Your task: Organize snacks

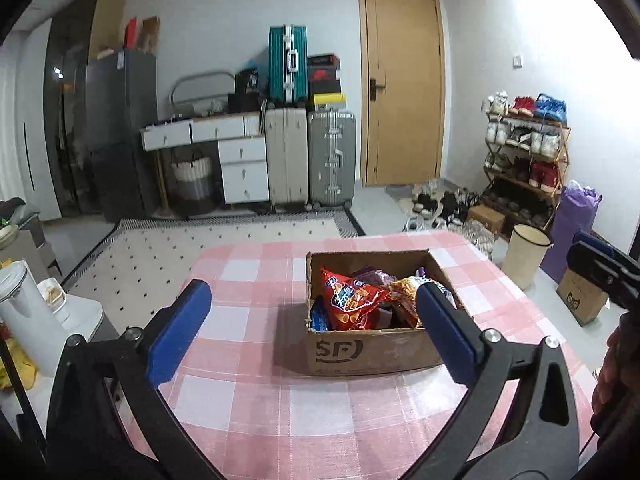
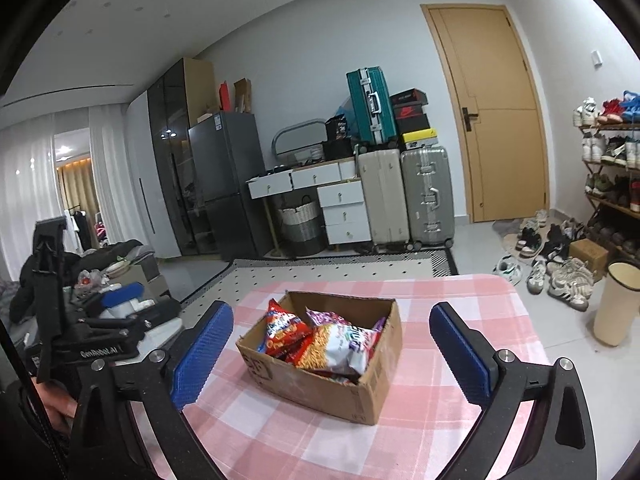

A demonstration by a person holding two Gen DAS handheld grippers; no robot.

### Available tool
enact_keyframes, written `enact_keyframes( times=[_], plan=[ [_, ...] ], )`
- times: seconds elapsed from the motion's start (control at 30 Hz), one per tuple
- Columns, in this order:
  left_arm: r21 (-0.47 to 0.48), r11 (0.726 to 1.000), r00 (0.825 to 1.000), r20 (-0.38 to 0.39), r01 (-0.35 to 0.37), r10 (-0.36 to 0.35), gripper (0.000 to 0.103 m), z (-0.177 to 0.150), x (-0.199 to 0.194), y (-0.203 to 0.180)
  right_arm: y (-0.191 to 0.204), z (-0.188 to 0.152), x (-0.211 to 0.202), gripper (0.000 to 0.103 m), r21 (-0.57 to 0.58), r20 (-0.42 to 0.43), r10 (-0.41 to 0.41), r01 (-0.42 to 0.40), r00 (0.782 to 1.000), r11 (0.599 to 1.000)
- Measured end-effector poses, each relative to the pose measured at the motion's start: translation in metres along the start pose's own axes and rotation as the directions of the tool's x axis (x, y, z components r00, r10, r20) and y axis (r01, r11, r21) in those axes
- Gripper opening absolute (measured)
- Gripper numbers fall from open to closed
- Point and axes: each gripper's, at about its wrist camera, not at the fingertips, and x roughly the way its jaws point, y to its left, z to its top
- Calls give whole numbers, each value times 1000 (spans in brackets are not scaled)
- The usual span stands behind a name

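Observation:
An open cardboard box (image 1: 352,356) sits on the pink checked tablecloth (image 1: 248,400); it also shows in the right wrist view (image 2: 320,388). Several snack bags lie inside, among them a red bag (image 1: 348,300) and an orange-and-white bag (image 2: 336,346). My left gripper (image 1: 312,320) is open and empty, held just in front of the box. My right gripper (image 2: 332,344) is open and empty, above the table in front of the box. The other gripper (image 2: 120,296) shows at the left of the right wrist view.
A cream bin (image 1: 526,256) stands on the floor right of the table. A shoe rack (image 1: 524,160) and loose shoes (image 2: 560,276) lie beyond. Suitcases (image 1: 308,160), a white desk (image 1: 224,152) and a door (image 1: 404,84) line the far wall. A white kettle (image 1: 24,312) stands at left.

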Motion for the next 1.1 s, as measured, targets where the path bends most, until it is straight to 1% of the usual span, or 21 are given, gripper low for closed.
enact_keyframes(
  times=[0.07,0.1,0.17,0.23,0.33,0.4,0.47,0.53,0.63,0.77,0.93,1.1],
  plan=[
    [-22,1000,1000,21,7,-7,102,-8,-14,2,-1,-8,-9,102,-7,20,-35,35,999,999],
    [-28,1000,999,32,7,-7,102,-6,-17,3,-1,-12,-12,102,-5,28,-42,42,999,999],
    [-27,1000,997,75,3,-1,102,-15,-28,3,-4,-20,-16,102,1,38,-56,56,998,998],
    [-19,1000,995,96,-10,12,102,-23,-35,4,-5,-28,-19,102,5,41,-71,71,997,997],
    [-23,1000,997,75,-17,19,102,-36,-39,8,-8,-38,-22,102,6,44,-83,83,996,997],
    [-43,999,998,66,-20,23,102,-45,-38,14,-9,-46,-23,102,0,44,-89,89,995,996],
    [-65,997,997,62,-33,37,102,-54,-35,22,-10,-50,-23,102,-5,47,-90,90,995,996],
    [-92,994,996,68,-59,65,102,-55,-27,32,-11,-56,-22,102,-12,51,-90,90,995,996],
    [-127,990,994,84,-65,76,102,-65,-20,41,-13,-66,-21,102,-24,58,-83,84,995,996],
    [-108,991,994,60,-81,88,102,-81,-3,43,-15,-83,-16,102,-57,51,-87,90,995,994],
    [-91,993,997,16,-74,76,102,-105,22,39,-20,-102,-4,102,-75,28,-98,100,995,992],
    [-72,994,997,7,-81,82,102,-123,41,29,-28,-114,7,102,-78,27,-115,117,993,990]
  ],
)
